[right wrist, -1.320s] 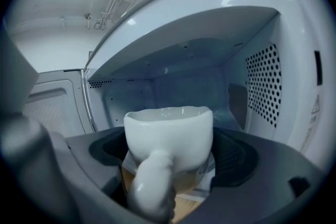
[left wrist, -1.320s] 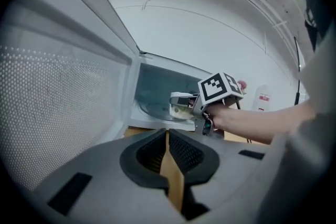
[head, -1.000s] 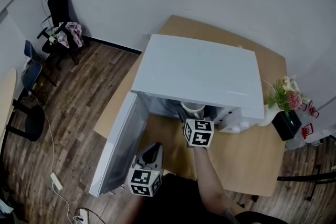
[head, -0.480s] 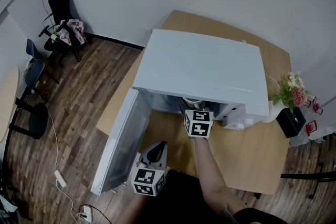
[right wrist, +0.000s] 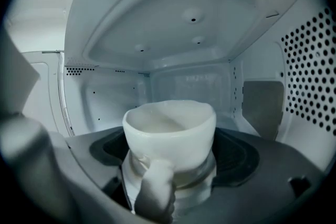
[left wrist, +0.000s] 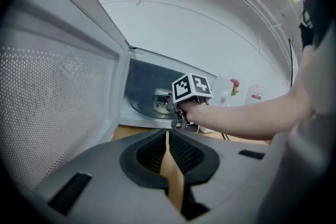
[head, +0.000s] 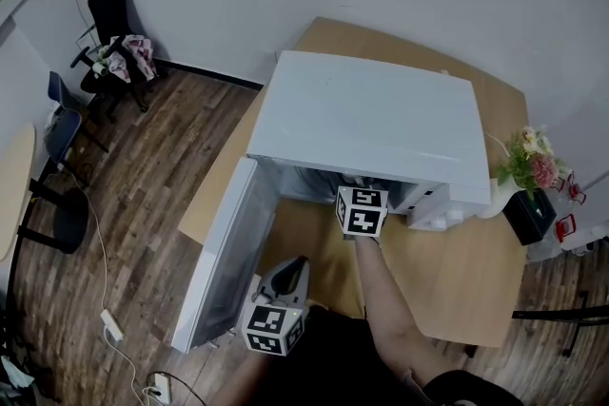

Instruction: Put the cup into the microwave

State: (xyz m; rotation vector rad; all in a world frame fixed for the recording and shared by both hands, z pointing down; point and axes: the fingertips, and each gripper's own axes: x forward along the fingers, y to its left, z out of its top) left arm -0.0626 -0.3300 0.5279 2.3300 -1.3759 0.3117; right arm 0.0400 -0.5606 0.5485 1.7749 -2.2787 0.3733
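The white microwave [head: 371, 124] stands on the wooden table [head: 447, 290] with its door [head: 224, 261] swung open to the left. My right gripper [right wrist: 170, 157] is inside the cavity, shut on a white cup [right wrist: 170, 131] whose handle points back at the camera. In the head view the microwave's top hides the cup, and only the right gripper's marker cube [head: 362, 210] shows at the opening. The left gripper view shows the cup [left wrist: 159, 100] low over the turntable. My left gripper [left wrist: 167, 136] hangs in front of the door with its jaws together and nothing between them.
A black pot of pink flowers [head: 526, 190] stands at the table's right edge, beside the microwave. Small white bottles [left wrist: 227, 91] sit right of the microwave. Chairs [head: 109, 43] stand on the wood floor at far left. The door's perforated pane [left wrist: 52, 107] is close on my left.
The right gripper has carried the cup deeper into the microwave, so the cup's rim no longer shows in the head view. The left gripper has barely moved.
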